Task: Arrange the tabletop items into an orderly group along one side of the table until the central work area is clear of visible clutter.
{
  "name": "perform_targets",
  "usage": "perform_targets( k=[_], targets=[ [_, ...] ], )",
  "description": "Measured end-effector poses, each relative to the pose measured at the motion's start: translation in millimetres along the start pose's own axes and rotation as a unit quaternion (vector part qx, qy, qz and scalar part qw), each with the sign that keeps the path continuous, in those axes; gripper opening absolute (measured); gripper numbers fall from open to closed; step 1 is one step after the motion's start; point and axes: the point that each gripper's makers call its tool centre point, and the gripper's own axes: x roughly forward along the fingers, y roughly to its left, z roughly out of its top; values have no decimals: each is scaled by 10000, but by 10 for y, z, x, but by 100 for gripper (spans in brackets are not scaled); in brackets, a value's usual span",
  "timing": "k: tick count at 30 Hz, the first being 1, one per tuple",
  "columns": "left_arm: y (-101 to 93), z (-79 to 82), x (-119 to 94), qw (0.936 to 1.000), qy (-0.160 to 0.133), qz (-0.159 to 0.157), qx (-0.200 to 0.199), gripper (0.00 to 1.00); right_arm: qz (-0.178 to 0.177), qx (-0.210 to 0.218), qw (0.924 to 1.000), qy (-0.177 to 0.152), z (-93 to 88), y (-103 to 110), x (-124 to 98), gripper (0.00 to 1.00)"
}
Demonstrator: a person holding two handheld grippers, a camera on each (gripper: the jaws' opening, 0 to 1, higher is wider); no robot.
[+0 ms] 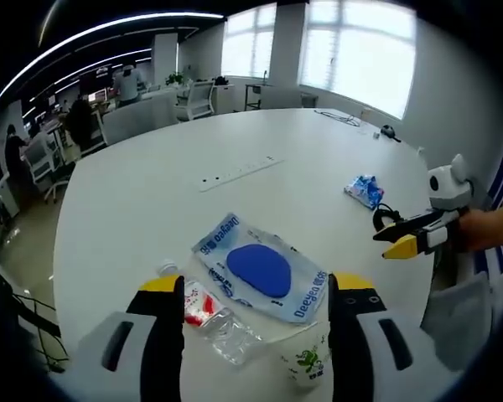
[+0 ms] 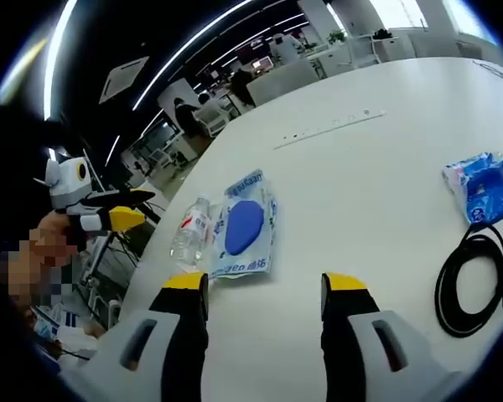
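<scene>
Both tongs (image 1: 257, 289) (image 2: 267, 289) gape above bottle (image 2: 190, 232), apparently lying beside pouch (image 2: 243, 226).

Bright window daylight, ceiling strip lights; fisheye edges warped, soft.

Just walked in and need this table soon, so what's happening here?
A person holds a tool in each hand over a white table, and neither grips anything. The left tool stands open by a plastic bottle, a blue-and-clear pouch and a paper cup. The right tool hovers open, with a black cable and blue packet nearby.
</scene>
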Motion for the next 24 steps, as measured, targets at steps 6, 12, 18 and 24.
perform_targets(
  k=[6, 12, 18, 24],
  targets=[
    [161, 13, 62, 9999, 71, 5, 103, 70, -53, 46, 9999, 125, -80, 65, 152, 51],
    [282, 22, 172, 9997, 165, -35, 202, 70, -57, 253, 9995, 158, -137, 112, 270, 50],
    [338, 34, 298, 9989, 284, -95, 350, 70, -60, 629, 9978, 211, -205, 128, 373, 47],
    [402, 41, 462, 9979, 413, -170, 474, 70, -72, 972, 9949, 254, -237, 108, 451, 44]
  ],
)
